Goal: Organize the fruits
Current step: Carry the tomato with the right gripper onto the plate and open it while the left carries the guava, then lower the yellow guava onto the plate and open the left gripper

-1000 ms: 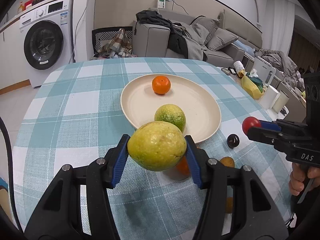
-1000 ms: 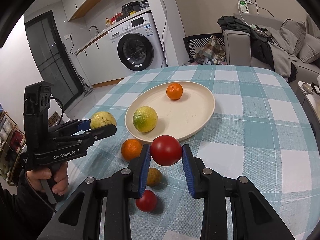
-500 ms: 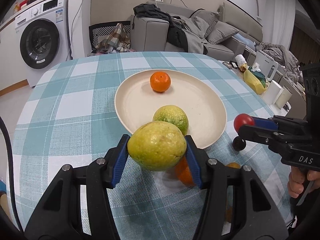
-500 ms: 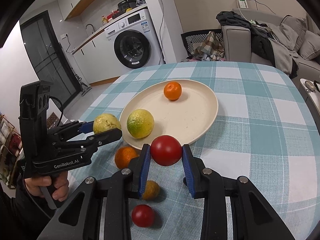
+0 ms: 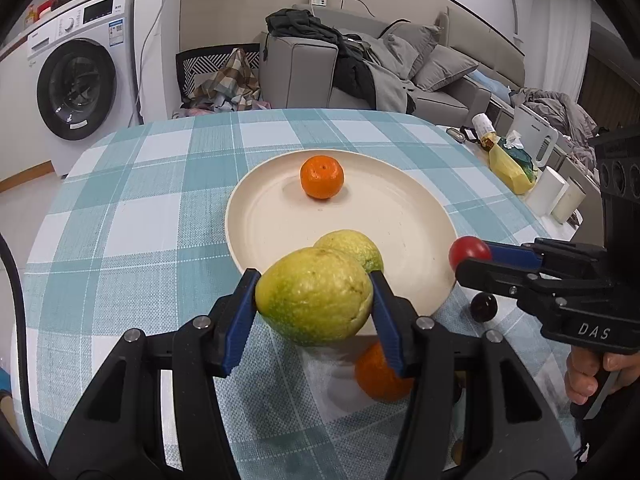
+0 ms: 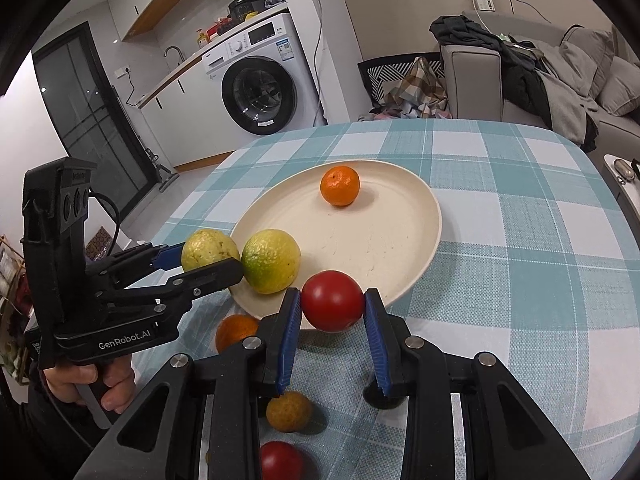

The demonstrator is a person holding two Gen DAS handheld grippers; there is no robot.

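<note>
Fruits: left gripper (image 5: 314,300) clamped on yellow-green citrus (image 5: 315,295), over plate (image 5: 256,216) rim at 7 o'clock | right gripper (image 6: 332,304) clamped on red tomato (image 6: 332,301), over rim at 5 o'clock | plate holds orange (image 6: 340,185) and green citrus (image 6: 271,261) | second orange (image 6: 234,330), brown fruit (image 6: 288,411), second tomato (image 6: 280,460) on table (image 6: 540,280)

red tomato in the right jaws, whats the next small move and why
Probably carry the red tomato a little forward and lower it onto the bare part of the plate. The right gripper holds it right at the near rim, while the orange sits far back, leaving open space between.
</note>
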